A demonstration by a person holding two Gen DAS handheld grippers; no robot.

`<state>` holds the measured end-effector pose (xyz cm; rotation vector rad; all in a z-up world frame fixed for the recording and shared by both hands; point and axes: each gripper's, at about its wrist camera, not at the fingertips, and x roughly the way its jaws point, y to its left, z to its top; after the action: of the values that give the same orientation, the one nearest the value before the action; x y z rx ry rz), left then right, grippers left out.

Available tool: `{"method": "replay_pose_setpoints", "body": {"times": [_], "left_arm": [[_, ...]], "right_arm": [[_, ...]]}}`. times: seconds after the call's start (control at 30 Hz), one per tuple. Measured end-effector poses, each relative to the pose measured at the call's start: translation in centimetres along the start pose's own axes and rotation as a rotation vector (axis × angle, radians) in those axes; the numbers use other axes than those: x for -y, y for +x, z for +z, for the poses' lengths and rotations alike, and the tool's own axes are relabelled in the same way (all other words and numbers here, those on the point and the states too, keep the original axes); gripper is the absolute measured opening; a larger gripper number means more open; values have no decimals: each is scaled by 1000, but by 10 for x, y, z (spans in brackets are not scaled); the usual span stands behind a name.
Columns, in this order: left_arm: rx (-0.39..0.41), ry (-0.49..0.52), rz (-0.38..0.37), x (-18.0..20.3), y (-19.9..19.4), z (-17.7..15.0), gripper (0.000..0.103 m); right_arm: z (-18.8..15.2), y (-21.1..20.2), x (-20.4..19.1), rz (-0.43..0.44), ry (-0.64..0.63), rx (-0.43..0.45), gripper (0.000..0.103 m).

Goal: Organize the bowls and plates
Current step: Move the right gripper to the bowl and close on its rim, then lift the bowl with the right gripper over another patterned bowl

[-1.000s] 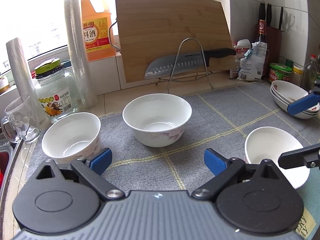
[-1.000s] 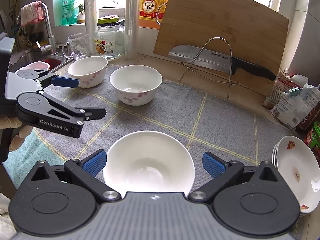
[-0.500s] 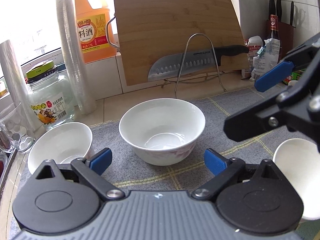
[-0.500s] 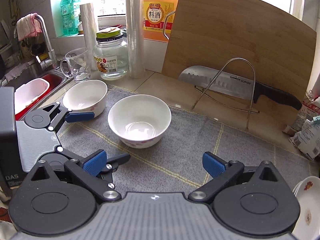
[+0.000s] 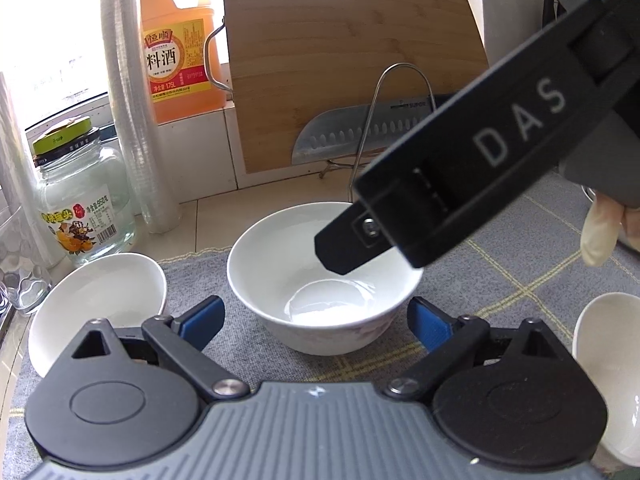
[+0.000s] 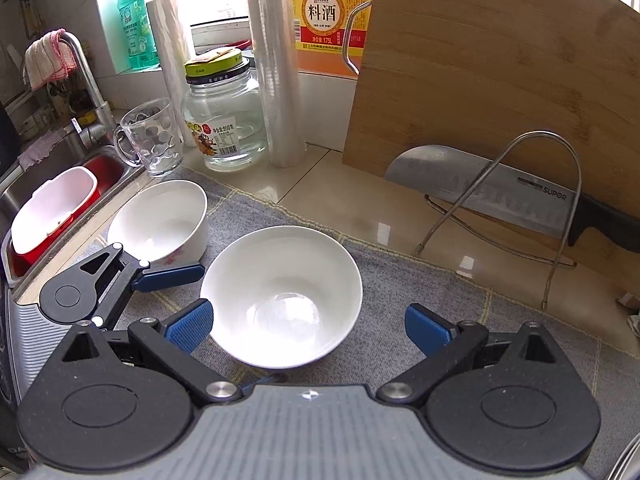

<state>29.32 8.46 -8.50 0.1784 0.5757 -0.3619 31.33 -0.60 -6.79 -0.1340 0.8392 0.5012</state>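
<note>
A white bowl with a pink flower pattern [image 5: 324, 292] stands upright on the grey mat [image 5: 520, 264], between the wide-set blue pads of my left gripper [image 5: 316, 322], which is open and not touching it. The right gripper's black housing [image 5: 480, 160] reaches in over that bowl from the upper right. In the right wrist view the same bowl [image 6: 280, 300] lies between the pads of my open right gripper [image 6: 308, 326], untouched. A blue finger [image 6: 172, 274] of the left gripper lies between it and a second bowl [image 6: 160, 220]. A third, plain bowl [image 5: 608, 380] sits at the right.
A bamboo cutting board [image 6: 500, 80] leans at the back, with a cleaver [image 6: 500, 196] on a wire rack [image 6: 560, 220]. A glass jar [image 6: 224, 120], a cup stack [image 6: 280, 80], a glass mug [image 6: 154, 138] and a cooking-wine jug [image 5: 176, 48] line the back left. The sink [image 6: 52, 208] is at the left.
My right gripper has swung left, away from the plain bowl, and now hangs over the flowered middle bowl. My left gripper has closed in slightly on the same bowl.
</note>
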Motion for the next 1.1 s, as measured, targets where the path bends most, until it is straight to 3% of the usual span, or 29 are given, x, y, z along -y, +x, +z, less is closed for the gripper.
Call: {"method": "replay_pose_setpoints", "body": {"times": [0.37, 0.7, 1.1], "left_arm": [[-2, -29, -32, -6, 0, 2, 93], [-4, -38, -42, -7, 1, 2, 92], [-10, -26, -50, -6, 1, 4, 90]], "right_arm": [[17, 30, 4, 40, -21, -28, 101], [24, 48, 3, 70, -41, -58, 82], [24, 50, 4, 91, -49, -71, 81]]}}
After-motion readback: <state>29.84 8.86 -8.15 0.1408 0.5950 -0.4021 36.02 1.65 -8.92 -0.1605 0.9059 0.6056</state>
